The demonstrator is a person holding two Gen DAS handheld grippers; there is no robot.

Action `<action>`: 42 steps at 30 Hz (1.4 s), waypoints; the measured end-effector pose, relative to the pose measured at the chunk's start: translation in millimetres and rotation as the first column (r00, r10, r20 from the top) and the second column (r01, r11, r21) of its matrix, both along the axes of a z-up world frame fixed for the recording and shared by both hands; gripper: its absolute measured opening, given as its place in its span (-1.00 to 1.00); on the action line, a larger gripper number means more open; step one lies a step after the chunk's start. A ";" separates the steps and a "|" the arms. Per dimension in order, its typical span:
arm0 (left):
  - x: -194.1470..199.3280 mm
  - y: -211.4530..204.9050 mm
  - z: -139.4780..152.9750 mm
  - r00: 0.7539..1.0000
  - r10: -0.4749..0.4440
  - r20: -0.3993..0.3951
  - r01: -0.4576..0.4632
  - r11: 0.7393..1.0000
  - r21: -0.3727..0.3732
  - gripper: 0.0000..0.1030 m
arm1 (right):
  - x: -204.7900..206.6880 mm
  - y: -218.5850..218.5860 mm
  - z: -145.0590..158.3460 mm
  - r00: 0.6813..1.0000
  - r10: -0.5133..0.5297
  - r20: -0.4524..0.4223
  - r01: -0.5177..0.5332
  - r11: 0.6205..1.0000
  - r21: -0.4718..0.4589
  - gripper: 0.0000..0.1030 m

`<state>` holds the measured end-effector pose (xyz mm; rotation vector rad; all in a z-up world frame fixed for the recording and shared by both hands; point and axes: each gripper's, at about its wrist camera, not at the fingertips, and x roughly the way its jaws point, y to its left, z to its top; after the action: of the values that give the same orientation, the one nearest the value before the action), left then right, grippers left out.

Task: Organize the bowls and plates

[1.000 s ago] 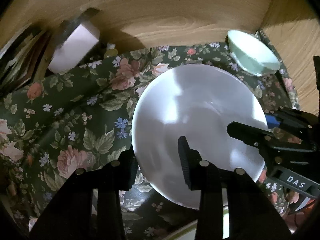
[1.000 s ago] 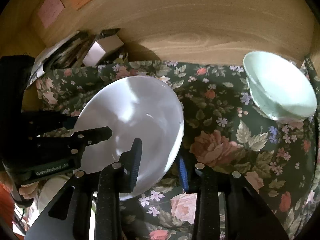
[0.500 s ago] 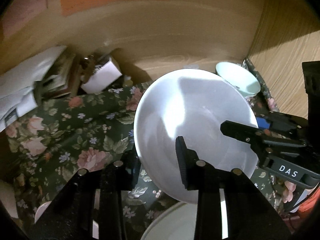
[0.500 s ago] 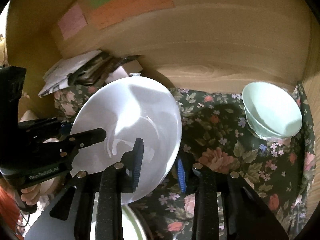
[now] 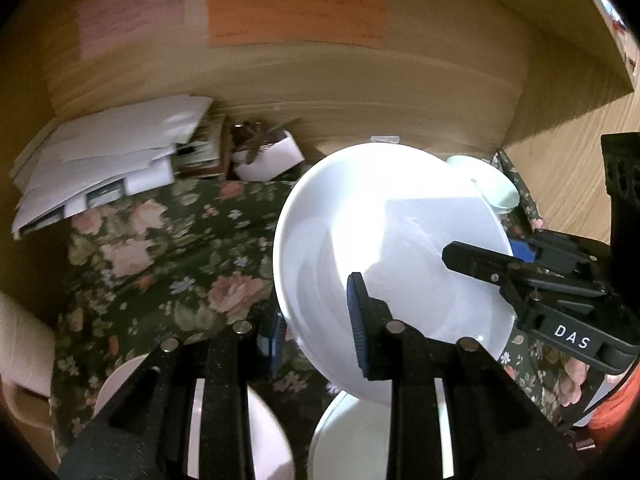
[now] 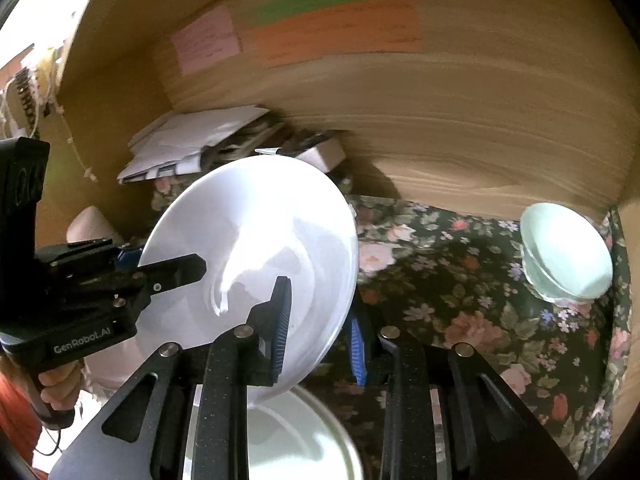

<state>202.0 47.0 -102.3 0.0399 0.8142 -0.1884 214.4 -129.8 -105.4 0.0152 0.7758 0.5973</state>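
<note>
A large white plate point(image 5: 392, 256) is held in the air above the floral cloth point(image 5: 168, 256), gripped at opposite rims. My left gripper point(image 5: 316, 320) is shut on its left rim. My right gripper point(image 6: 318, 320) is shut on its right rim; the plate also shows in the right wrist view point(image 6: 260, 252). A pale green bowl point(image 6: 566, 256) sits at the far right corner of the cloth; it peeks out behind the plate in the left wrist view point(image 5: 494, 184). Another white plate point(image 5: 352, 440) lies below the held one, also seen in the right wrist view point(image 6: 296, 436). A pinkish dish point(image 5: 256, 432) lies near left.
A wooden back wall point(image 5: 320, 92) carries pink, green and orange paper notes point(image 5: 296, 20). A wooden side wall point(image 5: 568, 160) closes the right. A pile of papers and books point(image 5: 108, 160) and a white box point(image 5: 268, 156) stand at the back left.
Both grippers have lifted the white plate up off the cloth and drawn it back. The plates below and the wall notes have come into view.
</note>
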 end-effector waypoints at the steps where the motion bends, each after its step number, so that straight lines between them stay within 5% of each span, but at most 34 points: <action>1: -3.0 2.6 0.9 1.000 0.006 0.003 -0.006 1.000 -0.001 -0.45 | -1.5 3.4 0.7 1.000 0.008 0.001 -0.008 1.000 0.001 -0.54; 18: -60.2 64.2 11.6 0.987 0.157 0.047 -0.156 0.987 -0.026 -0.45 | -32.7 67.6 5.9 0.987 0.158 0.025 -0.158 0.987 0.001 -0.54; 42: -106.0 125.8 -21.4 0.953 0.303 -0.010 -0.303 0.953 -0.024 -0.45 | -50.3 140.6 -34.3 0.945 0.318 -0.073 -0.320 0.947 -0.031 -0.54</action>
<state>96.0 172.7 -123.7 -0.1093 0.8131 0.0918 164.2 10.7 -139.7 -0.1324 0.8635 0.8919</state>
